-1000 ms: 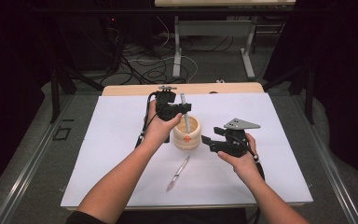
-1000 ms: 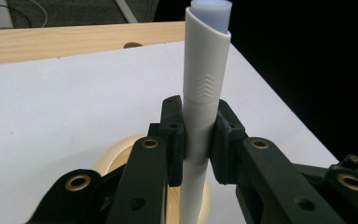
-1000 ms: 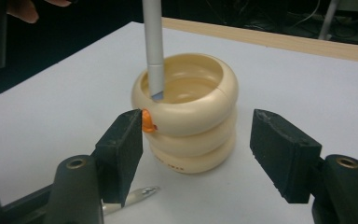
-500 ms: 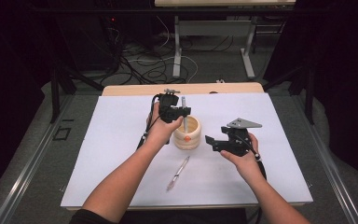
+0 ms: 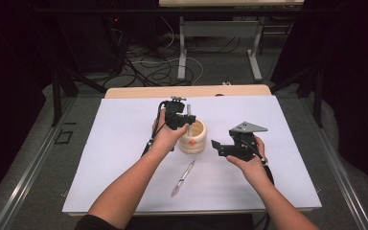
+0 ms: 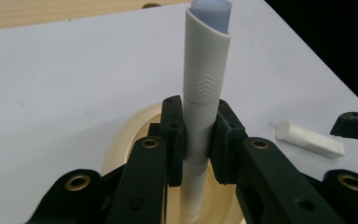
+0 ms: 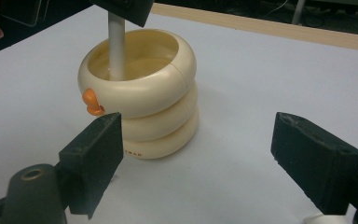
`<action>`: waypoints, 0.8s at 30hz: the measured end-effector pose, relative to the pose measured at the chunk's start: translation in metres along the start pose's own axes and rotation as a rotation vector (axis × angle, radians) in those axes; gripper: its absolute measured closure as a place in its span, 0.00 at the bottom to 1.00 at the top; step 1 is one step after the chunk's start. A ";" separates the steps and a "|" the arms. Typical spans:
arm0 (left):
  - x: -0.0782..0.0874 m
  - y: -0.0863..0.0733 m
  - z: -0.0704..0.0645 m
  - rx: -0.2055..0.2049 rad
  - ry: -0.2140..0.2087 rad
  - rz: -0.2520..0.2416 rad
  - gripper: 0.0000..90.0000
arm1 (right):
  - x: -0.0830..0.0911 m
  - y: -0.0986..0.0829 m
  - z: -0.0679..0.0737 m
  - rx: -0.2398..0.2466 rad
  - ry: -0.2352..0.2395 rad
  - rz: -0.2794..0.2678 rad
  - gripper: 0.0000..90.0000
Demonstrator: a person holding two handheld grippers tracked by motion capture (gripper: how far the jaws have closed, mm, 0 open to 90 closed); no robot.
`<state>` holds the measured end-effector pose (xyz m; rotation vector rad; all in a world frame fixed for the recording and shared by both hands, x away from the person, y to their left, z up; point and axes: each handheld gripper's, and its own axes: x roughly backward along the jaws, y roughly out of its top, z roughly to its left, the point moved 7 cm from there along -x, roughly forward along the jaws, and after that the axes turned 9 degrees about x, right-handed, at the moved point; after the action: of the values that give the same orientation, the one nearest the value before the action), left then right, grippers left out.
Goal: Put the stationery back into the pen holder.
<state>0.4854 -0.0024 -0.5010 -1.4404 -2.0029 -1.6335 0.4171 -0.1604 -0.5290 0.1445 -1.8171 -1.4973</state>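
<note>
A cream ringed cup (image 5: 193,139) with an orange knob (image 7: 91,102) stands mid-table on the white mat. My left gripper (image 5: 187,122) is over it, shut on a white pen (image 6: 200,107) held upright. The pen's lower end is inside the cup (image 7: 140,102), against the inner wall. To the right of the cup my right gripper (image 5: 219,147) is open and faces the cup's side with nothing between its jaws. In the right gripper view my right gripper (image 7: 200,158) stands a short way from the cup.
A clear pen (image 5: 183,178) lies on the white mat (image 5: 115,158) in front of the cup. A short white cylinder (image 6: 310,138) lies on the mat near my right gripper's jaw. The wooden table edge (image 5: 139,92) runs along the back.
My left gripper has sunk slightly and shifted right, lowering the white pen into the cup. The right gripper has hardly moved.
</note>
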 end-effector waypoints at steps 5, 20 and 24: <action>-0.004 -0.005 0.002 0.013 0.002 0.014 0.87 | 0.000 0.000 0.000 0.005 -0.009 -0.002 0.17; -0.012 -0.012 0.007 0.016 0.013 0.043 0.87 | -0.006 -0.006 -0.001 -0.003 -0.016 0.037 0.03; -0.013 -0.014 0.008 0.016 0.012 0.058 0.86 | -0.006 -0.007 -0.002 -0.006 -0.017 0.040 0.02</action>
<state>0.4850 -0.0023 -0.5214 -1.4655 -1.9449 -1.5953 0.4198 -0.1607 -0.5377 0.0918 -1.8186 -1.4799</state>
